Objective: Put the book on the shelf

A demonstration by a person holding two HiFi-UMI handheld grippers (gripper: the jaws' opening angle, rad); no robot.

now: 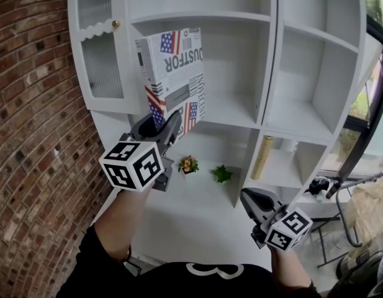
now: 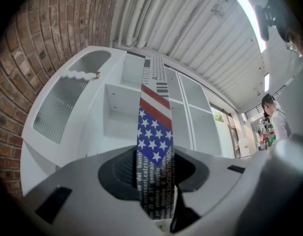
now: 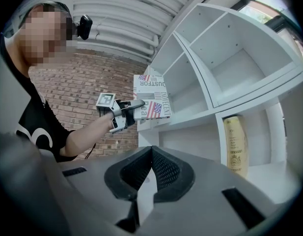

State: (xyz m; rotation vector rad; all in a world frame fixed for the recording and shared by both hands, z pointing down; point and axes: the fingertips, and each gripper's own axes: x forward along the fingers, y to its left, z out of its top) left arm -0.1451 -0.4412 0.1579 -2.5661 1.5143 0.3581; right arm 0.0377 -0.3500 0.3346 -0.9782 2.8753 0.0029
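Left gripper [image 1: 167, 124] pinches book [image 1: 174, 73] upright before white shelf [image 1: 272, 54]; right gripper [image 1: 247, 195], jaws pressed together, empty, hangs lower down.

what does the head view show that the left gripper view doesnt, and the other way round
Only the head view: the right gripper, two small potted plants and a gold bottle on lower shelves. Only the left gripper view: the ceiling lights and a person standing far off at the right. Both: the flag-print book clamped in the left gripper, the white shelf unit and the brick wall.
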